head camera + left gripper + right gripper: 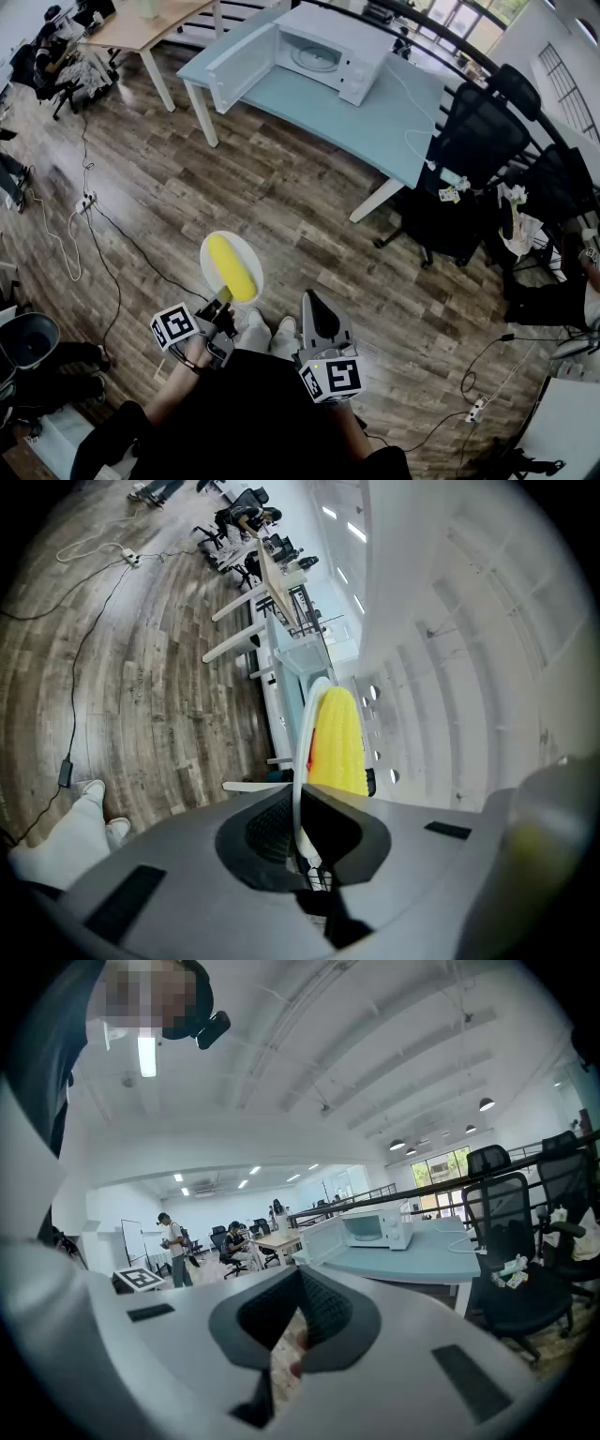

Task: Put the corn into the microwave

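Observation:
A yellow corn cob [233, 267] lies on a small white plate [211, 251] held over the wooden floor. My left gripper [225, 299] is shut on the plate's near rim. In the left gripper view the plate [304, 752] stands edge-on between the jaws of the left gripper [302, 841], with the corn [337, 742] beyond. My right gripper [310, 300] is shut and holds nothing; in its own view the right gripper [299, 1274] has its tips touching. The white microwave [323, 58] stands far ahead with its door [242, 67] swung open, and the right gripper view also shows the microwave [375, 1227].
The microwave sits on a light blue table [375, 122]. Black office chairs [478, 141] stand to its right. Cables and a power strip [84, 202] lie on the floor at left. A wooden desk [141, 28] is at the back left. White shoes [267, 328] show below.

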The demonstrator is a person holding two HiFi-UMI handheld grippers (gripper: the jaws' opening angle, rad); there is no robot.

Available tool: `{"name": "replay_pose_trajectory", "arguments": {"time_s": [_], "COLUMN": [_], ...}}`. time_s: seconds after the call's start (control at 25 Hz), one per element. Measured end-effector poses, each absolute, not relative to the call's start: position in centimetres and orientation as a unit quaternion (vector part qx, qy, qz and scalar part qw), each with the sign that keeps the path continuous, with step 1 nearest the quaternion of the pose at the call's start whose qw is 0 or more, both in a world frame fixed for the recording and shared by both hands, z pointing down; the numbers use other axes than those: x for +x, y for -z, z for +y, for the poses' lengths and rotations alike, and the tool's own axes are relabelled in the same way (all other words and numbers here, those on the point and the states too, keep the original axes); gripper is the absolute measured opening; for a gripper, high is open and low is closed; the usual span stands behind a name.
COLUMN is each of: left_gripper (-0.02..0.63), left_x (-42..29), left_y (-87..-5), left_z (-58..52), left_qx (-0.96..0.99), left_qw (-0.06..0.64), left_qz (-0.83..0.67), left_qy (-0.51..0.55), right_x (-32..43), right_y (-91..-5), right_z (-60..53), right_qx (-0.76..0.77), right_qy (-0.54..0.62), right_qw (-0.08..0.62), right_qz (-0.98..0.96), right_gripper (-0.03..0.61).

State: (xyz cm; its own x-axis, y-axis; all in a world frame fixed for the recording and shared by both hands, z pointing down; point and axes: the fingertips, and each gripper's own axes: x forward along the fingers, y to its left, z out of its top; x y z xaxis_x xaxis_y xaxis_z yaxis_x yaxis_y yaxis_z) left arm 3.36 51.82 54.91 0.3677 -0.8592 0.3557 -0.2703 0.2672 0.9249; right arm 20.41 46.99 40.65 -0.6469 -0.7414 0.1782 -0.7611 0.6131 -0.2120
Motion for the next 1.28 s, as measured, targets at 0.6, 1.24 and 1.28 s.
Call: {"name": "replay_pose_trajectory", "arguments": {"time_s": [0.6, 1.24, 1.28], "left_gripper": [0.014, 0.014, 0.014], "left_x": [0.7, -4.3, -4.4], "left_y": [-55.5, -54.8, -54.8], "left_z": [52.1, 52.1, 52.0], "left_qx": [0.555, 0.58, 0.581], "left_qw": [0.619, 0.603, 0.603], "left_qz": [-0.502, -0.495, -0.495], "left_qy": [0.24, 0.234, 0.233], "right_x": [17.1, 10.9, 10.9], "right_y": [-41.5, -42.3, -42.3], "right_z": [47.6, 49.1, 48.9], "right_qx": [0.416, 0.413, 0.415], "right_qy": [-0.149, -0.156, -0.158], "right_qw": [0.034, 0.019, 0.017], "right_qz": [-0.897, -0.897, -0.896], "right_gripper": [0.008, 0.009, 0.009]}}
